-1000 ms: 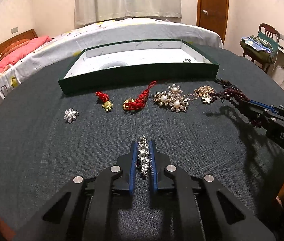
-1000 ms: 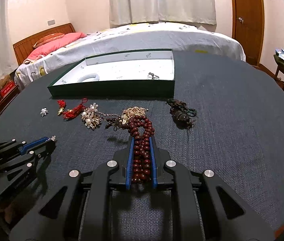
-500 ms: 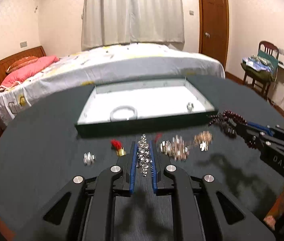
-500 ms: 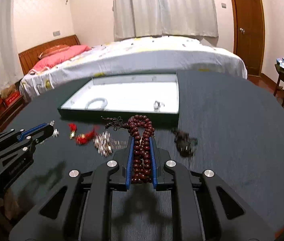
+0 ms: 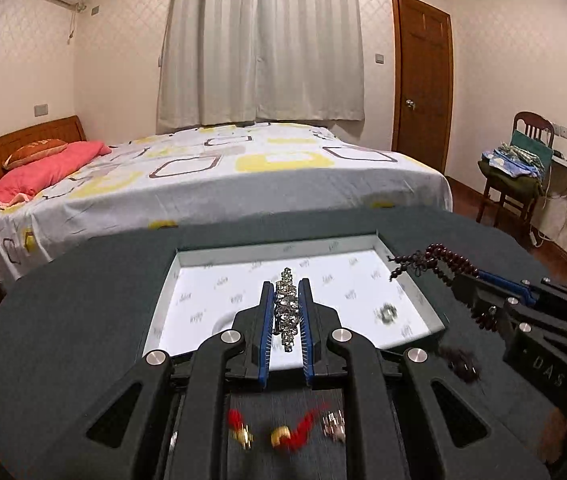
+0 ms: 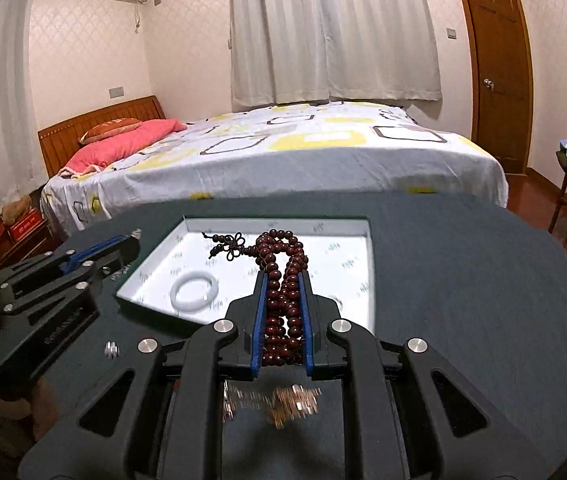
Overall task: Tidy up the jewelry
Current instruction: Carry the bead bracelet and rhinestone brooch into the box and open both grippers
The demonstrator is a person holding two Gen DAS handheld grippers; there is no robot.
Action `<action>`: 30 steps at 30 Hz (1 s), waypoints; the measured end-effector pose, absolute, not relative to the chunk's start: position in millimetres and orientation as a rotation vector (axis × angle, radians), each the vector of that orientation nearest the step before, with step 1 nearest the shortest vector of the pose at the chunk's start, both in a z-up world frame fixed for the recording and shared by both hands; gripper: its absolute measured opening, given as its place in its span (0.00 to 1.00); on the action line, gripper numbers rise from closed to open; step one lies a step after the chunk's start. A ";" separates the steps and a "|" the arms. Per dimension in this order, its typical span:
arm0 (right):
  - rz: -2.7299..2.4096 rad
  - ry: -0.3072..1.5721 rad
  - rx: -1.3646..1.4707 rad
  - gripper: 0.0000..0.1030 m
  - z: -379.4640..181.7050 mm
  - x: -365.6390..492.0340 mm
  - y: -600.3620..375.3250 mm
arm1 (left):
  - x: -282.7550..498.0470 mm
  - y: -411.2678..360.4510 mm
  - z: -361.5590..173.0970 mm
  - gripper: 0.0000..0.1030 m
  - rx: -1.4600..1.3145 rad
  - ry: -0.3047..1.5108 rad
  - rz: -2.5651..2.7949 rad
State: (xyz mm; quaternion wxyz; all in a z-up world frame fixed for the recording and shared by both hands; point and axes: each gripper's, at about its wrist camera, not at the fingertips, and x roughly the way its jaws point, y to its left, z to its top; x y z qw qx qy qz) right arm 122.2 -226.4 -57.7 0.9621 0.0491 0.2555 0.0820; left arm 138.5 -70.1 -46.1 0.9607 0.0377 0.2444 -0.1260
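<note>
My left gripper (image 5: pixel 286 286) is shut on a rhinestone hair clip (image 5: pixel 285 312) and holds it above the near edge of the green jewelry box (image 5: pixel 415 280) with a white lining. My right gripper (image 6: pixel 282 278) is shut on a dark red bead necklace (image 6: pixel 281 300) and holds it over the same box (image 6: pixel 367 256). The right gripper also shows in the left wrist view (image 5: pixel 463 280), at the box's right side. The left gripper shows in the right wrist view (image 6: pixel 133 240), at the box's left side. A white bangle (image 6: pixel 194 291) and a small ring (image 5: pixel 386 314) lie in the box.
Red knot charms (image 5: pixel 295 434) and a silver piece (image 5: pixel 333 430) lie on the dark table below my left gripper. Gold and pearl pieces (image 6: pixel 283 400) lie below my right gripper. A dark bead bundle (image 5: pixel 461 364) lies near the box. A bed stands beyond the table.
Both grippers have risen and moved forward with their pieces, from over the table in front of the box to over the box. The loose jewelry now lies beneath them.
</note>
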 end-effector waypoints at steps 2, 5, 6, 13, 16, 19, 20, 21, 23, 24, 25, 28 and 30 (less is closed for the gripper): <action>0.167 0.514 0.100 0.15 -57.2 133.4 -223.8 | 151.5 -69.9 -46.2 0.13 0.071 0.500 -0.254; 0.164 0.515 0.097 0.15 -56.9 156.4 -219.0 | 176.0 -74.8 -50.5 0.13 0.076 0.514 -0.253; 0.161 0.518 0.094 0.15 -58.2 164.9 -217.6 | 180.6 -75.8 -52.2 0.13 0.075 0.520 -0.254; 0.141 0.616 0.112 0.15 -93.0 215.9 -221.3 | 225.0 -91.3 -87.6 0.13 0.065 0.632 -0.270; 0.132 0.668 0.113 0.15 -112.1 230.5 -221.9 | 240.1 -97.6 -103.7 0.13 0.076 0.678 -0.267; 0.126 0.705 0.110 0.15 -123.9 239.1 -222.0 | 249.7 -99.2 -115.2 0.13 0.078 0.716 -0.266; 0.127 0.715 0.109 0.15 -126.7 241.3 -222.3 | 251.6 -99.1 -118.7 0.13 0.076 0.729 -0.266; 0.126 0.724 0.106 0.15 -128.7 243.6 -222.1 | 254.7 -99.7 -122.0 0.13 0.076 0.743 -0.265; 0.127 0.750 0.101 0.15 -133.6 249.4 -220.5 | 257.6 -99.0 -128.5 0.13 0.078 0.767 -0.265; 0.129 0.759 0.104 0.15 -135.3 251.4 -220.6 | 259.9 -99.4 -131.8 0.13 0.077 0.785 -0.269; 0.129 0.768 0.104 0.15 -137.3 252.5 -220.0 | 261.6 -99.7 -134.4 0.13 0.076 0.800 -0.271; 0.134 0.787 0.097 0.19 -141.8 255.9 -218.1 | 264.9 -99.8 -138.6 0.19 0.078 0.813 -0.271; 0.136 0.790 0.101 0.23 -143.4 256.6 -218.2 | 264.5 -100.6 -141.5 0.29 0.080 0.820 -0.271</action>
